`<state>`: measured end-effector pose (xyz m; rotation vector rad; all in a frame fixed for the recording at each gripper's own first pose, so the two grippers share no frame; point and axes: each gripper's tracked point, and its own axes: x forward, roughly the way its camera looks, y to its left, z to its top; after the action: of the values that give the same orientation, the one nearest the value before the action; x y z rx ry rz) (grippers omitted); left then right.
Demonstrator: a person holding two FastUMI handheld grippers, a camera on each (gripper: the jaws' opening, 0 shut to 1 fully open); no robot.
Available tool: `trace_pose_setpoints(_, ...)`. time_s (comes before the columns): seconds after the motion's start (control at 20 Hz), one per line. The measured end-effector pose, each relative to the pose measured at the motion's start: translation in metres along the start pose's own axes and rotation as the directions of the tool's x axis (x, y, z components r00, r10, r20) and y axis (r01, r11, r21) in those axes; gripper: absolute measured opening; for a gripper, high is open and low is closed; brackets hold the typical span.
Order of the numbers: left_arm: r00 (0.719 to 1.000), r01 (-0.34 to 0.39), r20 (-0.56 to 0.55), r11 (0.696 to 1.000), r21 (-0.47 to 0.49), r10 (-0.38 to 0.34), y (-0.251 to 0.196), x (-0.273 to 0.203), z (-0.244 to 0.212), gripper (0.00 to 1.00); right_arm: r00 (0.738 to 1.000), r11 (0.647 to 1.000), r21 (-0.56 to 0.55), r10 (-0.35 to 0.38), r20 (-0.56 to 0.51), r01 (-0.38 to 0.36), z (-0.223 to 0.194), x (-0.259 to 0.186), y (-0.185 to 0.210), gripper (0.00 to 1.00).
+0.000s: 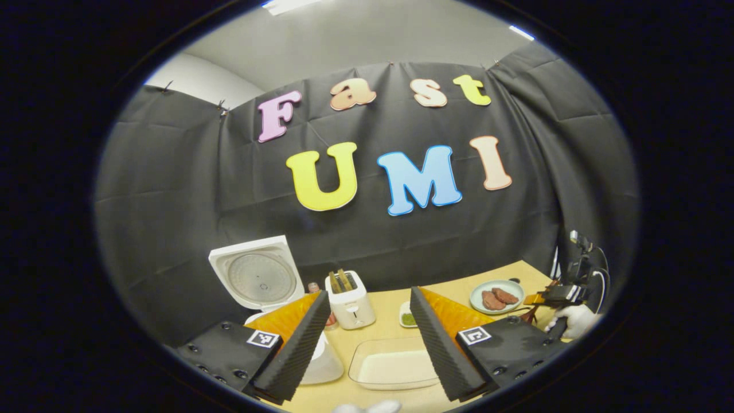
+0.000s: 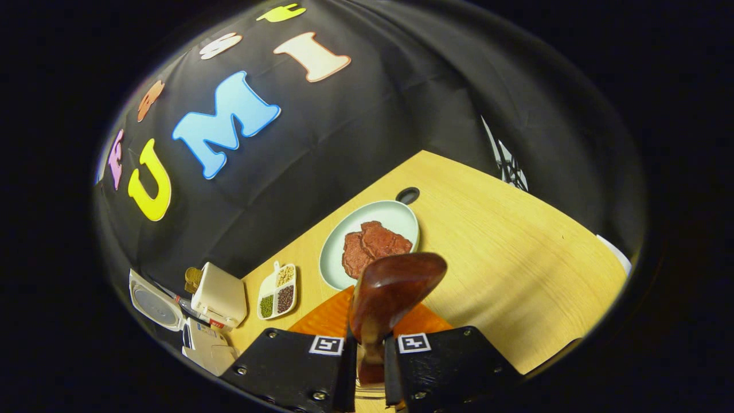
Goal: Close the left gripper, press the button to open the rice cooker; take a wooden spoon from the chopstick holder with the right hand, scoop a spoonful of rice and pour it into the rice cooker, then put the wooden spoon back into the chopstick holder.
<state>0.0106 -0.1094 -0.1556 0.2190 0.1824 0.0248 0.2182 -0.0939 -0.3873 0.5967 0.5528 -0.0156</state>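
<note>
The white rice cooker (image 1: 261, 278) stands at the left with its lid raised; its body is partly hidden behind my left gripper's near finger. My left gripper (image 1: 367, 347) hangs open above a glass dish of rice (image 1: 393, 367), with nothing between its fingers. At the far right a gloved hand (image 1: 573, 322) holds my right gripper (image 1: 559, 295). In the right gripper view, my right gripper (image 2: 370, 367) is shut on the handle of a dark wooden spoon (image 2: 395, 287). The spoon's bowl points up and away over the table, and the cooker's open lid (image 2: 152, 307) shows far left.
A white toaster (image 1: 350, 298) stands beside the cooker. A small divided dish of beans (image 2: 278, 298) and a pale plate with meat (image 2: 373, 241) lie on the wooden table (image 2: 516, 258). The black cloth wall closes the back and sides. A white glove edge (image 1: 367, 407) shows at the bottom.
</note>
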Motion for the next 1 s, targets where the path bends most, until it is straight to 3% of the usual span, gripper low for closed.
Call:
trace_pose_setpoints(0.3, 1.0, -0.004, 0.015, 1.0, 0.001, 0.004, 0.011, 0.001, 0.004, 0.99, 0.999, 0.999, -0.033, -0.008, 0.045, 0.009, 0.016, -0.015, 0.004, 0.23)
trace_pose_setpoints(0.45, 1.0, -0.008, 0.021, 1.0, -0.004, 0.008, 0.017, -0.001, 0.005, 0.99, 0.994, 0.994, -0.102, -0.018, 0.106, 0.029, 0.041, -0.032, 0.01, 0.67)
trace_pose_setpoints(0.5, 1.0, -0.009, 0.024, 1.0, -0.005, 0.009, 0.021, -0.002, 0.006, 0.99, 0.99, 0.99, -0.131, -0.04, 0.134, 0.058, 0.053, -0.043, 0.01, 0.77)
trace_pose_setpoints(0.55, 1.0, -0.012, 0.028, 1.0, -0.008, 0.012, 0.024, -0.003, 0.008, 0.99, 0.983, 0.982, -0.166, -0.055, 0.175, 0.084, 0.067, -0.051, 0.01, 0.97)
trace_pose_setpoints(0.6, 0.999, -0.008, 0.033, 1.0, -0.013, 0.008, 0.027, -0.004, 0.01, 0.99, 0.974, 0.973, -0.208, -0.054, 0.22, 0.101, 0.082, -0.062, 0.016, 0.9)
trace_pose_setpoints(0.65, 0.999, -0.006, 0.041, 1.0, -0.021, 0.006, 0.03, -0.006, 0.013, 0.99, 0.968, 0.966, -0.239, -0.04, 0.249, 0.102, 0.094, -0.078, 0.027, 0.97)
trace_pose_setpoints(0.8, 0.998, -0.005, 0.064, 0.999, -0.035, 0.007, 0.044, -0.009, 0.022, 0.99, 0.948, 0.937, -0.328, -0.009, 0.317, 0.118, 0.121, -0.123, 0.054, 0.98)
trace_pose_setpoints(1.0, 0.996, -0.014, 0.092, 0.999, -0.049, 0.018, 0.068, -0.007, 0.034, 0.99, 0.912, 0.873, -0.466, 0.066, 0.404, 0.142, 0.139, -0.185, 0.103, 0.98)
